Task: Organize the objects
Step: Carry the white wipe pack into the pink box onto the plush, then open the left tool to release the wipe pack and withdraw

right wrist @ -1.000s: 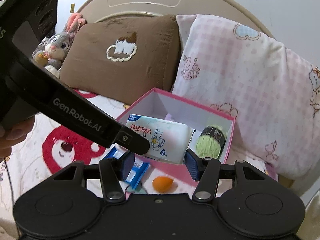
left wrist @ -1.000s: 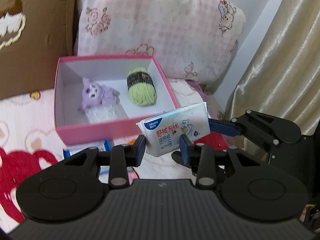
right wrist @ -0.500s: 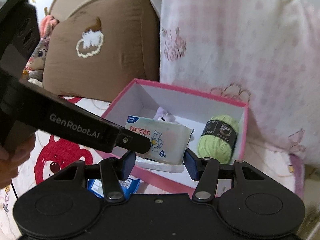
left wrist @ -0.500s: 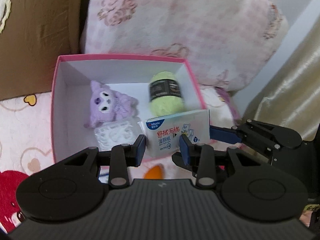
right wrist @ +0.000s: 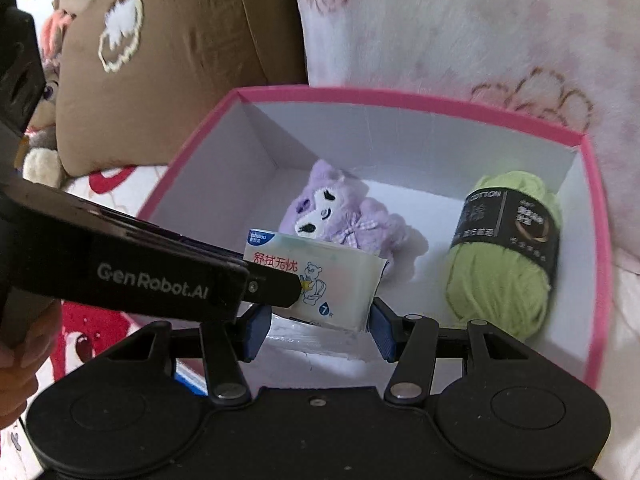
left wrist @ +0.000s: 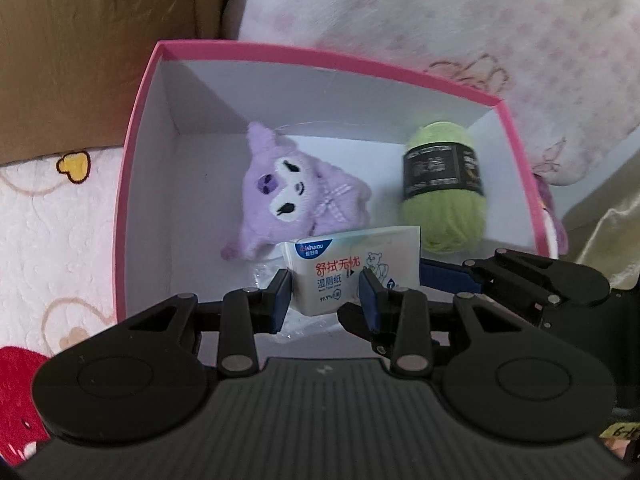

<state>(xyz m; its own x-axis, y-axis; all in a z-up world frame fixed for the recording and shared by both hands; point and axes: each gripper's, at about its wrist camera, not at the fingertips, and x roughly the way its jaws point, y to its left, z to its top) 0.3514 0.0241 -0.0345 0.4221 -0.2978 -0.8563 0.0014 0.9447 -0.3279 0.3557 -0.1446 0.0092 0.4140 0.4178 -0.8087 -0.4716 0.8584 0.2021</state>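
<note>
my left gripper (left wrist: 324, 294) clamped on wipes pack (left wrist: 352, 268), short end pinched. right gripper (right wrist: 318, 326) spans pack's far end, pads close on both sides; contact unclear, can't tell if gripping. pack hangs inside pink box (left wrist: 136, 184), over near floor, long axis running across from left tongs to right, plush toy (left wrist: 296, 196) and green yarn (left wrist: 444, 192) just behind. judge next: lower, release.
</note>
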